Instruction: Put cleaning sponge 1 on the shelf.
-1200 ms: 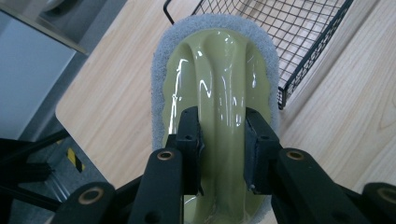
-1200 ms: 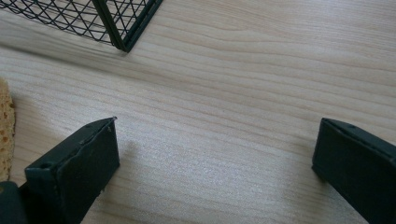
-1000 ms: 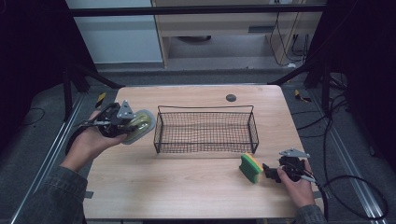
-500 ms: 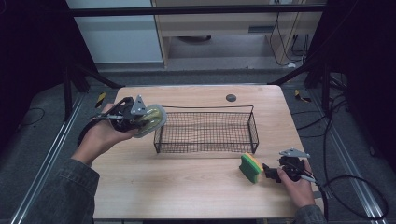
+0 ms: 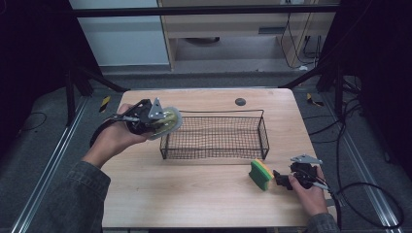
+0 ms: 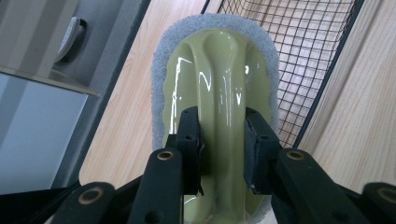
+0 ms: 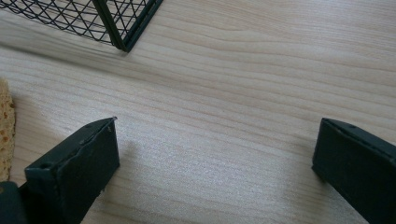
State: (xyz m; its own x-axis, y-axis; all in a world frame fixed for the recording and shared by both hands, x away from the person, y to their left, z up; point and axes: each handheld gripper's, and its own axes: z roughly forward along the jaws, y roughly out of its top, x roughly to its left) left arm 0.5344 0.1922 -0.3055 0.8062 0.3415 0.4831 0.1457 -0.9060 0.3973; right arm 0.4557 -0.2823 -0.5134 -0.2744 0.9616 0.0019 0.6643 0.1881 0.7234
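Over basket (image 5: 214, 136) edge: left gripper (image 6: 219, 140) jaws clamp scrubber (image 6: 215, 79) ridge | right gripper (image 7: 215, 163) jaws apart; sponge (image 5: 261, 174) beside

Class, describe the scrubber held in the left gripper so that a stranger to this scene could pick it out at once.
Start at the black wire basket in the middle of the wooden table. At its left end, the left gripper holds the scrubber in the air. It is pale green with a grey fuzzy rim, unlike the green-and-yellow sponge.
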